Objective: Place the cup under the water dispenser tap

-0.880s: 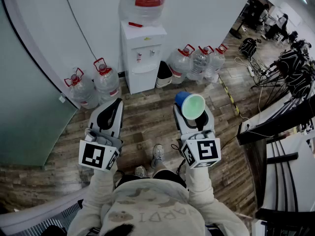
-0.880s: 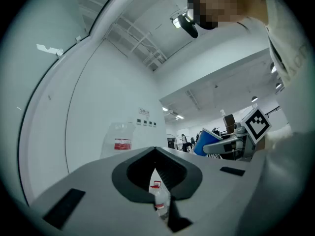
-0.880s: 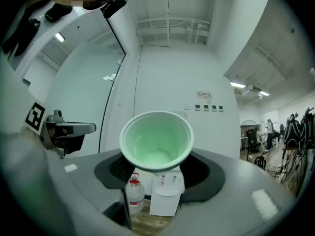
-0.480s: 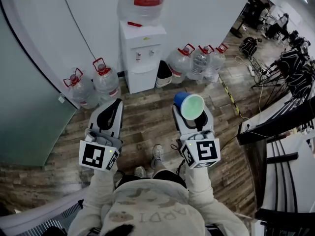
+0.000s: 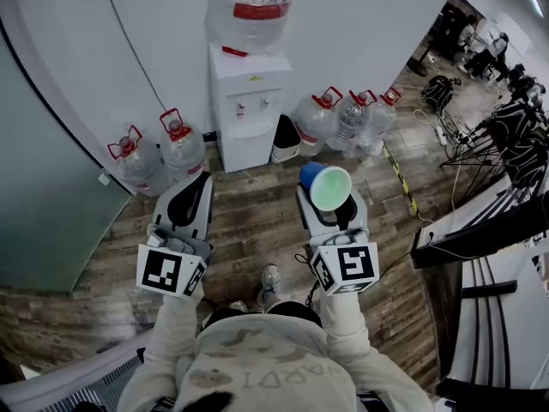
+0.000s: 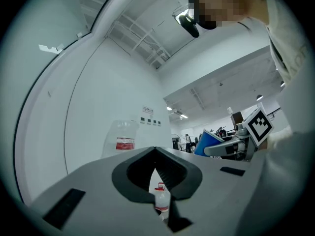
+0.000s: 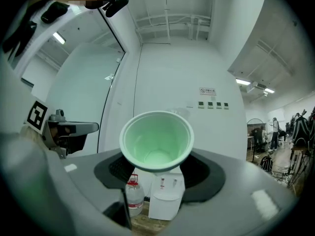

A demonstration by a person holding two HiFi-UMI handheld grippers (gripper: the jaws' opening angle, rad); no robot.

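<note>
A white water dispenser point(image 5: 249, 114) with a big bottle point(image 5: 255, 3) on top stands against the wall ahead. Its two taps point(image 5: 252, 107) sit above an open recess. My right gripper point(image 5: 323, 202) is shut on a cup point(image 5: 330, 187), blue outside and pale green inside, held level with its mouth facing back at me. In the right gripper view the cup point(image 7: 156, 140) fills the space between the jaws of my right gripper point(image 7: 157, 172), and the dispenser point(image 7: 165, 198) shows below it, still some way off. My left gripper point(image 5: 198, 184) point(image 6: 155, 154) is shut and holds nothing.
Two water jugs point(image 5: 159, 153) stand on the wooden floor left of the dispenser, three more point(image 5: 347, 114) to its right, beside a black bin point(image 5: 285, 134). A glass partition point(image 5: 43, 187) runs along the left. Desks, stands and cables point(image 5: 506, 144) crowd the right side.
The person has shifted a foot and the view has turned slightly. The right gripper with the cup has drifted a little left. Both grippers keep the same state.
</note>
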